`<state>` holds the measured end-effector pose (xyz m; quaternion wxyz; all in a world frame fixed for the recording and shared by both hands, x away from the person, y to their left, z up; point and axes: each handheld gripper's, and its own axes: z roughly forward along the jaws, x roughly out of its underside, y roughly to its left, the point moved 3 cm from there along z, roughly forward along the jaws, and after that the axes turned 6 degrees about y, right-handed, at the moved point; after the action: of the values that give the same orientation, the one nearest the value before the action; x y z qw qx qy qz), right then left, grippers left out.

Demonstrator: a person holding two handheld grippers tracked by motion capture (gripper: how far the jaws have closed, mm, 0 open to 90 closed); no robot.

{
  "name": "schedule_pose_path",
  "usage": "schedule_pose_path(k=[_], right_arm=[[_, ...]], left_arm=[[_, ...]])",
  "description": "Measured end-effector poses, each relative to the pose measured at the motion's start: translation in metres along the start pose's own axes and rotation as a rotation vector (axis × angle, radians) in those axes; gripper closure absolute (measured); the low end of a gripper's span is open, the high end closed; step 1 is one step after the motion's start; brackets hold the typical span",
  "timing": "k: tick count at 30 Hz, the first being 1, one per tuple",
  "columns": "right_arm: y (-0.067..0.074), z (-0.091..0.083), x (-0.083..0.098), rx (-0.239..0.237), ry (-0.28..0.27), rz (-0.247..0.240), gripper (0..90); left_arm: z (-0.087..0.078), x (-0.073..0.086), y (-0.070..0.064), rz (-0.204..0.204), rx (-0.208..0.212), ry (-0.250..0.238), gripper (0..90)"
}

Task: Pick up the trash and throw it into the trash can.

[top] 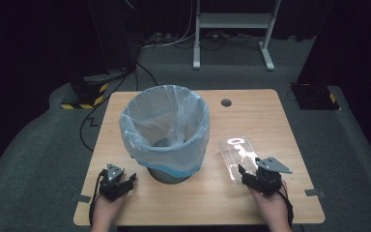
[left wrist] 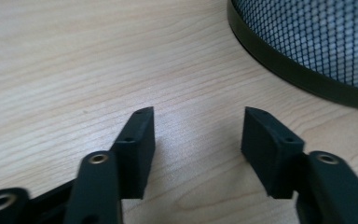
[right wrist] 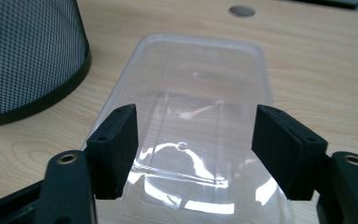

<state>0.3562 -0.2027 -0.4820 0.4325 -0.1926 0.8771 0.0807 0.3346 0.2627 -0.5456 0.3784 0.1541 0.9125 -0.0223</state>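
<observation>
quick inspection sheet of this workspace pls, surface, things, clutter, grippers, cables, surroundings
surface: light wooden table, round grommet hole near the far edge
job's things: black mesh waste bin with a clear bag liner, upright mid-table; clear plastic tray lying flat to its right
clutter: nothing seen
grippers: left gripper open over bare wood beside the bin base; right gripper open, its fingers either side of the tray's near end, not closed on it
cables: a black cable trails from each gripper; cables on the floor to the left and behind
surroundings: grey carpet, white stand behind the table, dark curtains
</observation>
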Motion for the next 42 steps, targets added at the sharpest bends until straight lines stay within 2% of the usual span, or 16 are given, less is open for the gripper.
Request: schedule_pose_path(k=[2,4,6,8,11,13,14,16,19,21,23,25,27,33,38,42], right_arm=[[-0.010,-0.013,0.003,0.027,-0.038,0.002,37.4],[-0.016,-0.017,0.005,0.037,-0.052,0.005,40.2],[-0.034,-0.023,0.009,0.064,-0.067,0.038,47.5],[-0.039,-0.023,0.011,0.066,-0.065,0.046,50.2],[-0.049,-0.017,0.017,0.073,-0.052,0.040,60.0],[-0.058,-0.010,0.021,0.087,-0.037,0.047,63.7],[-0.061,-0.008,0.022,0.089,-0.031,0.058,64.2],[-0.063,-0.005,0.022,0.091,-0.032,0.059,64.6],[-0.067,0.003,0.017,0.088,-0.027,0.063,65.5],[-0.072,0.012,0.011,0.086,-0.019,0.062,66.6],[-0.079,0.025,0.006,0.091,0.006,0.056,71.2],[-0.079,0.031,0.006,0.085,0.024,0.038,74.2],[-0.078,0.032,0.007,0.073,0.030,0.030,74.9],[-0.054,0.025,0.019,0.015,0.011,-0.028,78.0],[-0.034,0.010,0.030,-0.001,-0.028,-0.049,79.5],[-0.027,0.002,0.031,0.000,-0.050,-0.051,78.0]], left_arm=[[-0.010,0.003,-0.011,-0.037,0.056,-0.020,56.1],[-0.025,0.007,-0.028,-0.028,0.078,-0.061,60.9],[-0.045,0.004,-0.058,0.019,0.094,-0.116,74.5],[-0.049,0.001,-0.067,0.045,0.097,-0.124,80.3],[-0.055,-0.016,-0.115,0.097,0.154,-0.173,83.9],[-0.050,-0.026,-0.138,0.126,0.196,-0.180,85.7],[-0.039,-0.037,-0.160,0.121,0.230,-0.189,86.0],[-0.030,-0.043,-0.172,0.126,0.251,-0.183,86.0],[-0.010,-0.057,-0.197,0.148,0.251,-0.183,85.9],[0.002,-0.064,-0.215,0.116,0.245,-0.177,85.9],[0.018,-0.074,-0.241,0.127,0.263,-0.179,85.1],[0.021,-0.077,-0.250,0.120,0.269,-0.178,83.8],[0.031,-0.089,-0.260,0.153,0.275,-0.168,82.7],[0.053,-0.114,-0.265,0.097,0.253,-0.129,82.3],[0.054,-0.110,-0.259,0.091,0.252,-0.121,86.6],[0.052,-0.101,-0.258,0.135,0.257,-0.107,87.5]])
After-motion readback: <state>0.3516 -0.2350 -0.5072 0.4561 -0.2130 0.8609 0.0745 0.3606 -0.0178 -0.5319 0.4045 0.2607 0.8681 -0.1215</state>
